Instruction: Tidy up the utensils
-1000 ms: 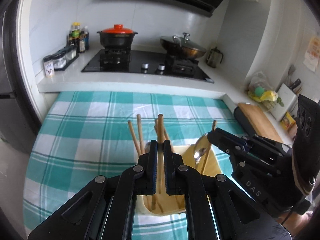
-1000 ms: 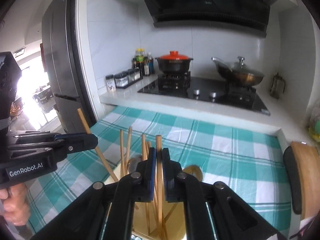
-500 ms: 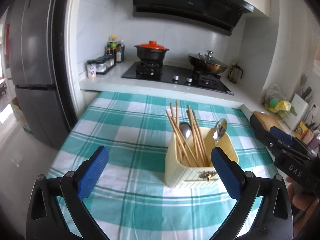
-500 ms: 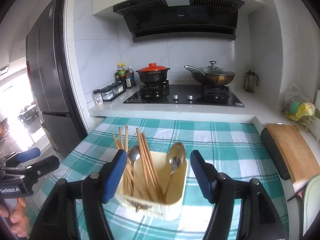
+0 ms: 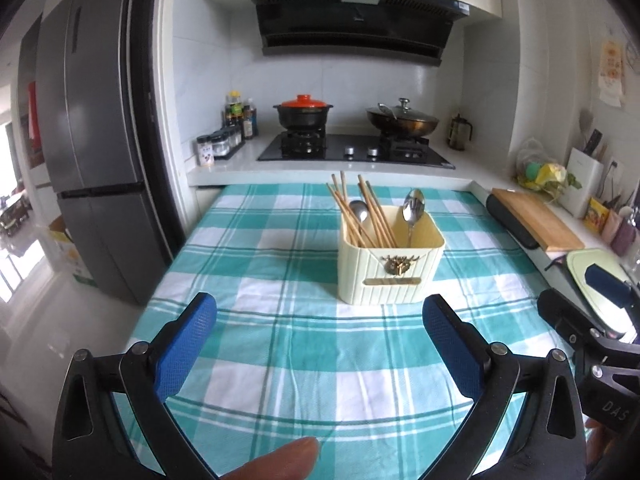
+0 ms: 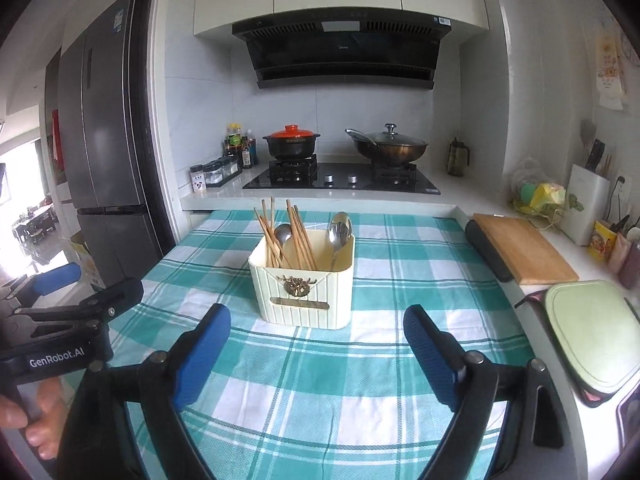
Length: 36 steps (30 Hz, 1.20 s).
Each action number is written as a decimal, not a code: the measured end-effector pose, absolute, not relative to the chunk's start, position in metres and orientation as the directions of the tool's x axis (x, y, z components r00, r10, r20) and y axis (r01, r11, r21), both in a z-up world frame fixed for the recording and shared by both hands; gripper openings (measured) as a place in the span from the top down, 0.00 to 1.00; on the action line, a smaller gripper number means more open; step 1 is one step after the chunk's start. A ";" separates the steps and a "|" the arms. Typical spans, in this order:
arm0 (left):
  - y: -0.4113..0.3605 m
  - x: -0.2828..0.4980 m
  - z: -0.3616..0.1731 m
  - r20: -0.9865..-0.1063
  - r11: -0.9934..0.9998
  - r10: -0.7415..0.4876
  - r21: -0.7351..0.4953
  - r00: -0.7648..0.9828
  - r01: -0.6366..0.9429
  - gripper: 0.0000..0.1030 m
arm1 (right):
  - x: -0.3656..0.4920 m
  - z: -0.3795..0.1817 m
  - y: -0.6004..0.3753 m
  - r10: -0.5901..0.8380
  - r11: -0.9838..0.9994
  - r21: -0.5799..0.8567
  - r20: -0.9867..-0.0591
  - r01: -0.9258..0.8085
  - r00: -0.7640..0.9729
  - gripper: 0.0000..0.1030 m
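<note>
Looks finished: chopsticks [image 6: 294, 236] and spoons [image 6: 339, 229] upright in the cream holder [image 6: 304, 292] mid-table [image 6: 360, 380], left gripper [image 5: 320, 344] released and empty, right gripper [image 6: 316, 354] empty, fingers opening; next, only checking for strays.

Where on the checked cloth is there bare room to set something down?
Bare: cloth from the holder to both open grippers, left and right, and left of the holder toward the fridge. Crowded: right counter, boards and clutter.
</note>
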<state>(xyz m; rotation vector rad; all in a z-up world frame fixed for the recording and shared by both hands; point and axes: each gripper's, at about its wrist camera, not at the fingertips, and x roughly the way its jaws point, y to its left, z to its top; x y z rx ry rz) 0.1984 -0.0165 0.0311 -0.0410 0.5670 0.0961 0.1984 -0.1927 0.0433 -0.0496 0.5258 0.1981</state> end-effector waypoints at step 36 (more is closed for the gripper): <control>-0.024 0.157 0.065 -0.448 0.993 0.118 0.045 0.886 -0.110 0.00 | 0.158 0.075 -0.180 0.164 0.977 -0.046 -0.462 -0.209 0.871 0.01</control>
